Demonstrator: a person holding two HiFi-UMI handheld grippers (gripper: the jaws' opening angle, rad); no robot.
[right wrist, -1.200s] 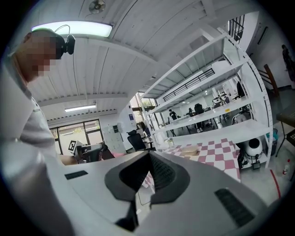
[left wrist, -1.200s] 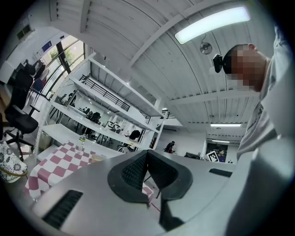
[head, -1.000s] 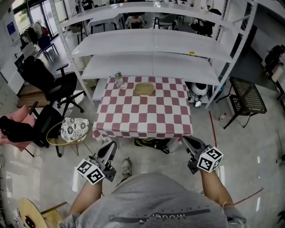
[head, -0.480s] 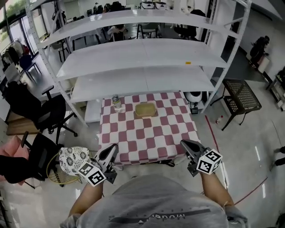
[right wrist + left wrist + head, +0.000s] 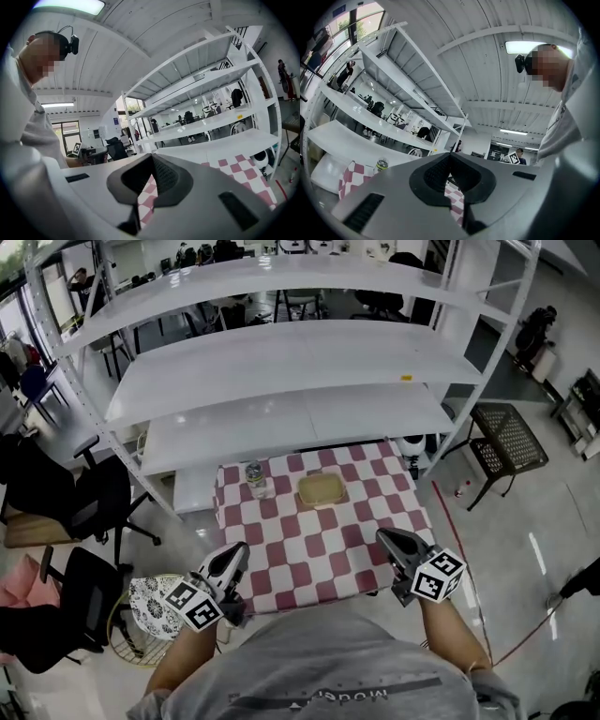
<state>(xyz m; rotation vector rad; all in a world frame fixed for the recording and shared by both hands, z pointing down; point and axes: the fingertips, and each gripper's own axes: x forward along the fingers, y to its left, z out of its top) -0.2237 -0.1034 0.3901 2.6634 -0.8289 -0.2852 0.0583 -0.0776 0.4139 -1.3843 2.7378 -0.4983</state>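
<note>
Being held with jaws together, empty: left gripper point(image 5: 231, 557), right gripper point(image 5: 388, 542) | bottle point(image 5: 254, 478) lying ahead of left (tray point(image 5: 322, 489) near it, rightward)

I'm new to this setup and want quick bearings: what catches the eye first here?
The red-and-white checked table stands out beside a tall white shelving rack; a bottle and a tan tray sit at its far edge. The left tool and right tool hover shut over its near edge.
</note>
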